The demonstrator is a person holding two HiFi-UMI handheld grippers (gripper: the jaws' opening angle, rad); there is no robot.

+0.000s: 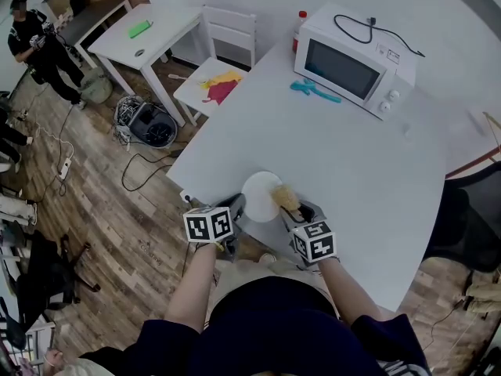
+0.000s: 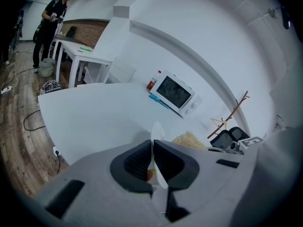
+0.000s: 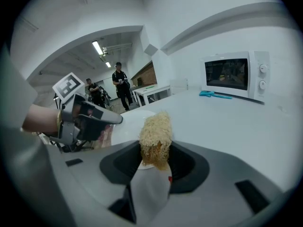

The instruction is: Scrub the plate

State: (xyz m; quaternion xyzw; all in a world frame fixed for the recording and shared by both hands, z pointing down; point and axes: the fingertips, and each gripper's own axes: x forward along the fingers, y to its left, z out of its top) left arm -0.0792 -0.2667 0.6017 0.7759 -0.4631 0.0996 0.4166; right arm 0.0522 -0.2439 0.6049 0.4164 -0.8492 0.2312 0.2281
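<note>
R gripper [image 3: 156,150]: jaws closed to a narrow gap on a straw-coloured scrubber [image 3: 155,135]. The pad stands up out of the jaws, with its long axis along the line the gripper points. In the head view this gripper [image 1: 293,210] aims toward approx. 11 o'clock, and the scrubber [image 1: 284,198] lies over the right rim of the plate [image 1: 261,193]. I cannot tell if it already touches.

From the scrubber, the centre of the plate is at approx. 9 o'clock in the head view, very near. In the right gripper view the plate [image 3: 124,123] shows at 10 o'clock, just behind the pad.

L gripper [image 2: 152,148]: jaws almost together, pinching the plate [image 2: 157,132] by its near rim. The plate is seen edge-on there, as a thin white line. In the head view this gripper [image 1: 235,207] holds at the plate's 8 o'clock side.

The plate is at the near edge of the white table [image 1: 344,147]. Whether its far rim rests on the table I cannot tell.

Judgement: the R gripper is the nearer one to the plate's face, so the scrub stroke should go leftward, toward 9 o'clock, while the L gripper keeps the plate steady.
</note>
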